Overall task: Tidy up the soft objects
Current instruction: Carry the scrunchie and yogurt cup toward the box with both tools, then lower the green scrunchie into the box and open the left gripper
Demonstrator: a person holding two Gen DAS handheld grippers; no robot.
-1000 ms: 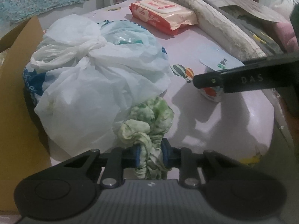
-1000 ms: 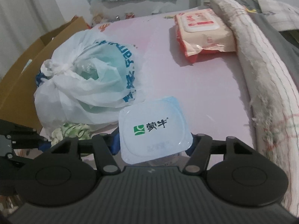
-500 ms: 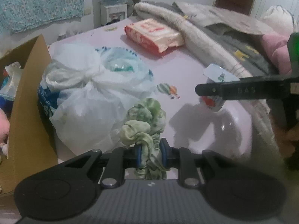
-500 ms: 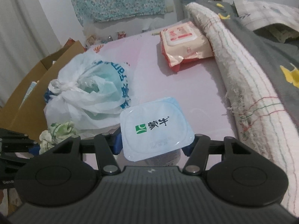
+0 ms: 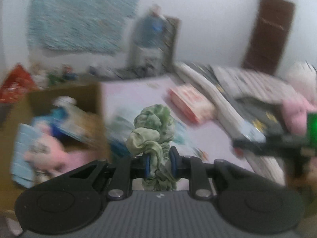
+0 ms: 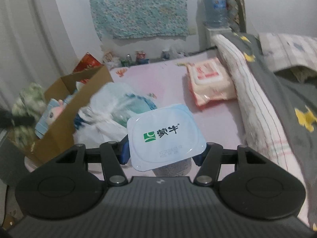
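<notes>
In the blurred left wrist view, the left claw [image 5: 159, 164] pinches a green scrunchie [image 5: 153, 130] at centre frame. In the right wrist view, the right claw [image 6: 161, 154] clamps a yogurt cup [image 6: 165, 134] at centre, cardboard box [image 6: 65, 123] at left

Home bedroom: pink printed bed sheet [image 6: 168, 79], rolled striped blanket [image 6: 255, 91], brown wooden door [image 5: 267, 33].

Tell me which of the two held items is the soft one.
The green scrunchie, pinched by the left gripper: it is crumpled fabric that bunches between the pads. The right gripper holds a rigid yogurt cup with a flat foil lid.
</notes>
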